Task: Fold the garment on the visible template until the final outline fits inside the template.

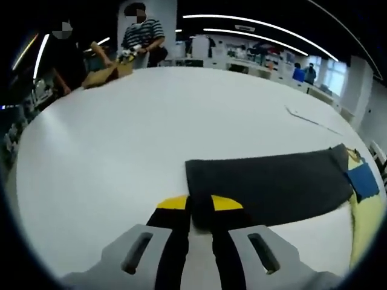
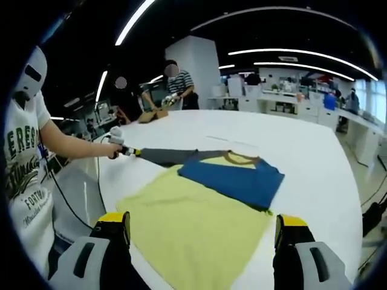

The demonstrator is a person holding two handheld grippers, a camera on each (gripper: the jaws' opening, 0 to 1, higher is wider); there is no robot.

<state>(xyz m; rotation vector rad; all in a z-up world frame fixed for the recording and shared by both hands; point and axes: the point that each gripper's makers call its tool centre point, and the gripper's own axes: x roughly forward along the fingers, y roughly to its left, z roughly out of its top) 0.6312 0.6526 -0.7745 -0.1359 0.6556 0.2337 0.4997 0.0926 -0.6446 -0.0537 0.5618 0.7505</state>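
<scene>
Jaws of left gripper pinched tight on edge of dark grey sleeve; right gripper jaws spread wide, holding nothing, hovering over yellow garment spread flat on white table. Blue sleeve folded across garment's far end. Person's hand at left table edge. Cardboard box and two people far side, well apart.
</scene>
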